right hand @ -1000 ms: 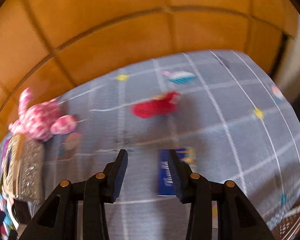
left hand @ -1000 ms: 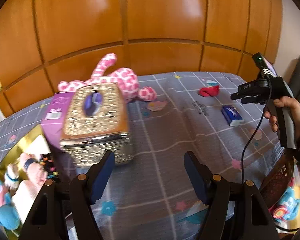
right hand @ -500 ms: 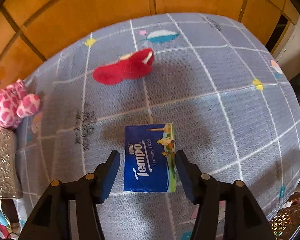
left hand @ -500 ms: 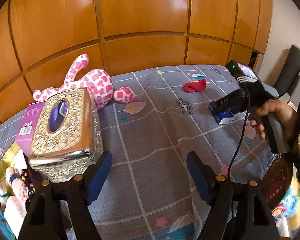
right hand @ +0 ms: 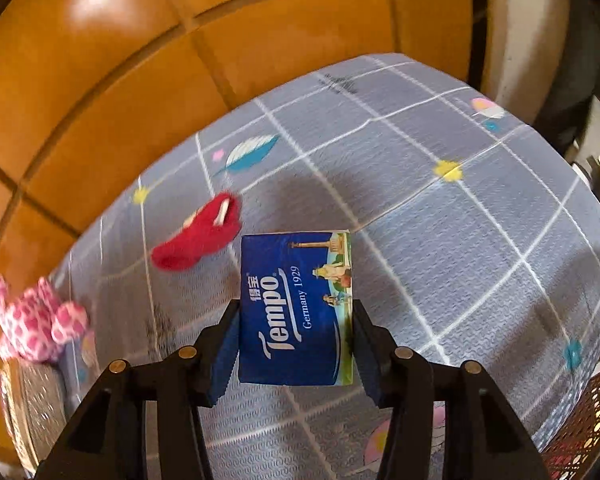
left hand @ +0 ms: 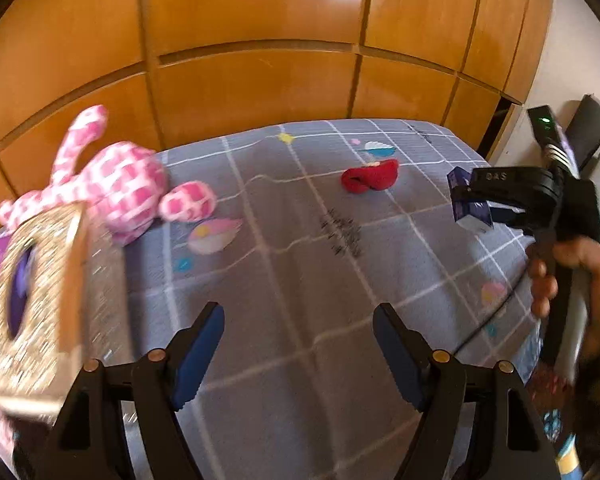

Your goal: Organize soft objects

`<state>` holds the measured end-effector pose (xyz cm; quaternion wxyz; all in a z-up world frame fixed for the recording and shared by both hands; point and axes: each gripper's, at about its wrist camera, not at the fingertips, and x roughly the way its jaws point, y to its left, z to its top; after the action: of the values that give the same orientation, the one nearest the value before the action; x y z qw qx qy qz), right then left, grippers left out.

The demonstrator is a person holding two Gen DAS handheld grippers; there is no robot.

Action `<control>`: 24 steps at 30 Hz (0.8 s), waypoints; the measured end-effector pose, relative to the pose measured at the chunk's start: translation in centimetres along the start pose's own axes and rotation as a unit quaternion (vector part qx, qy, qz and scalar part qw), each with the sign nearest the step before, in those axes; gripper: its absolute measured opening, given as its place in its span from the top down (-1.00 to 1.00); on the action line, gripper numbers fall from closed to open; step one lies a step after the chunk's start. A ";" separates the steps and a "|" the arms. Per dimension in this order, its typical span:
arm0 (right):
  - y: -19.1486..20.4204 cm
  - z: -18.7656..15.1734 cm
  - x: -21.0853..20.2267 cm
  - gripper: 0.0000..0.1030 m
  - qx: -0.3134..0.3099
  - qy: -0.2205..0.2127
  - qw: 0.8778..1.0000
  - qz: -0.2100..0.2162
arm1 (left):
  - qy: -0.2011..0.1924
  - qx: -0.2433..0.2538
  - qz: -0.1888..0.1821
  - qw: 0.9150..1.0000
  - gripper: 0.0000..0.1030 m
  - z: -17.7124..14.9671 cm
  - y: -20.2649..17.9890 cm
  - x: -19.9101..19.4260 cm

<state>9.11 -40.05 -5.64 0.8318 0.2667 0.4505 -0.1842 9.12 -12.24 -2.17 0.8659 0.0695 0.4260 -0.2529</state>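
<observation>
My right gripper has a blue Tempo tissue pack between its jaws, which are closing; both pads press on the pack's sides. The pack hangs above the grey checked bed cover and casts a shadow on it. In the left wrist view the pack shows in that gripper at the right, with a hand on the handle. A red soft item lies just left of the pack. My left gripper stands open over bare cover. A pink spotted plush lies at the far left.
A glittery gold tissue box stands at the left edge, close to my left finger. Wooden wall panels close off the far side. A dark woven basket sits past the bed's right edge.
My right gripper has shut on the tissue pack and lifted it off the cover. My left gripper has slid right, so the gold box and plush sit further left.
</observation>
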 end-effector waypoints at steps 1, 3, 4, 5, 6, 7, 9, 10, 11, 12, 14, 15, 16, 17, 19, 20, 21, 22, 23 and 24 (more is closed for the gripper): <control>-0.2 0.1 -0.3 -0.01 0.005 -0.007 1.000 0.001 | 0.002 0.003 -0.001 1.000 -0.50 0.5 -0.3 0.6; -0.3 0.2 -0.7 -0.01 0.015 -0.017 1.000 0.004 | 0.006 0.009 -0.004 1.000 -0.49 1.8 -1.0 2.0; -0.7 0.2 -0.9 -0.01 0.022 -0.020 1.000 0.007 | 0.007 0.012 -0.004 1.000 -0.46 2.4 -1.4 2.9; -1.0 0.2 -1.1 -0.01 0.028 -0.021 0.999 0.011 | 0.008 0.016 -0.005 1.000 -0.40 2.9 -1.7 3.6; -1.0 0.7 -0.6 -0.01 0.035 -0.019 0.999 0.015 | 0.012 0.021 -0.005 1.000 -0.37 3.5 -2.0 4.5; -1.3 0.7 -0.6 -0.01 0.044 -0.016 0.999 0.021 | 0.015 0.026 -0.006 1.000 -0.30 4.1 -2.4 5.4; -1.7 0.9 -0.5 -0.01 0.057 -0.013 0.998 0.030 | 0.018 0.033 -0.009 0.999 -0.22 5.2 -3.0 6.8; -1.9 0.9 -0.5 -0.01 0.063 -0.011 0.997 0.036 | 0.018 0.038 -0.012 0.999 -0.21 5.8 -3.5 7.5; -2.0 0.9 -0.4 -0.01 0.067 -0.009 0.997 0.039 | 0.016 0.043 -0.014 0.999 -0.21 6.3 -3.9 8.0; -2.1 0.9 -0.3 -0.01 0.071 -0.007 0.996 0.044 | 0.015 0.048 -0.016 0.999 -0.21 6.8 -4.3 8.6; -2.2 1.1 -0.2 -0.01 0.076 -0.004 0.996 0.054 | 0.009 0.057 -0.026 0.998 -0.23 8.0 -5.3 9.8; -2.3 1.1 -0.1 -0.01 0.079 -0.002 0.995 0.059 | 0.009 0.064 -0.024 0.998 -0.25 8.5 -5.7 10.5; -2.4 1.1 -0.1 -0.01 0.084 0.000 0.994 0.064 | 0.008 0.070 -0.021 0.997 -0.31 8.9 -6.1 11.1; -2.6 1.1 0.0 -0.01 0.088 0.002 0.994 0.071 | 0.009 0.075 -0.017 0.997 -0.37 9.4 -6.5 11.8; -2.9 1.1 0.1 -0.01 0.095 0.005 0.992 0.082 | 0.014 0.080 -0.019 0.997 -0.40 10.2 -7.0 13.2; -2.9 1.1 0.1 -0.01 0.098 0.007 0.991 0.086 | 0.017 0.081 -0.022 0.996 -0.42 10.6 -7.2 13.9; -3.0 1.1 0.2 -0.01 0.102 0.009 0.991 0.092 | 0.023 0.081 -0.028 0.996 -0.46 11.1 -7.5 14.6; -3.1 1.1 0.3 -0.01 0.104 0.012 0.990 0.095 | 0.027 0.080 -0.034 0.996 -0.55 11.3 -7.7 15.0; -3.1 1.1 0.4 -0.01 0.104 0.014 0.990 0.098 | 0.026 0.079 -0.038 0.996 -0.59 11.7 -7.8 15.4; -3.0 1.1 0.4 -0.01 0.104 0.016 0.989 0.101 | 0.023 0.079 -0.038 0.996 -0.59 11.9 -8.0 15.8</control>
<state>8.39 -43.11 -6.37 0.8067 0.3986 0.4129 -0.1409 21.58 -29.14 -6.12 0.8371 0.1269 0.4273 -0.3170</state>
